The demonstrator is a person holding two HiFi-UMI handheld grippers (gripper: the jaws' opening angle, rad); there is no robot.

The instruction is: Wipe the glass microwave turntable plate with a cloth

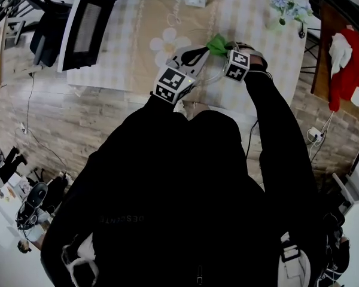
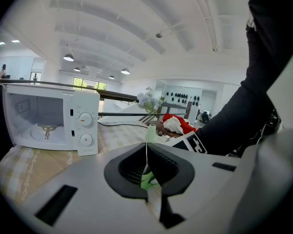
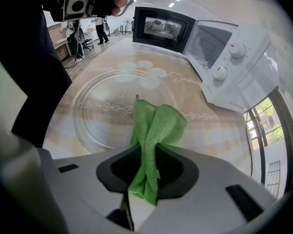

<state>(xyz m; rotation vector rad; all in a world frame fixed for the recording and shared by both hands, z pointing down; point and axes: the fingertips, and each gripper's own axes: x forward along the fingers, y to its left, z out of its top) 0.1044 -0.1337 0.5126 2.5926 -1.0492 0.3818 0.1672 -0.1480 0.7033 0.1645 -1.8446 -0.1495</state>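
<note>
The clear glass turntable plate point(image 3: 105, 106) is held up off the table between my grippers. In the left gripper view its rim point(image 2: 146, 152) shows edge-on as a thin line between the dark pads. My left gripper point(image 2: 147, 161) is shut on that rim, and it also appears at the plate's left point(image 1: 193, 57). A bunched green cloth point(image 3: 154, 130) is clamped in my shut right gripper point(image 3: 145, 168), and its free end lies against the plate's face. From above, the cloth point(image 1: 216, 43) sits just beyond the right gripper point(image 1: 225, 51).
A white microwave point(image 3: 234, 57) stands on the tablecloth with its dark door point(image 1: 87, 26) swung open; its roller ring point(image 2: 46, 129) sits inside. A vase of flowers point(image 1: 286, 2) is at the table's far right. A red garment point(image 1: 347, 64) hangs on a chair beyond.
</note>
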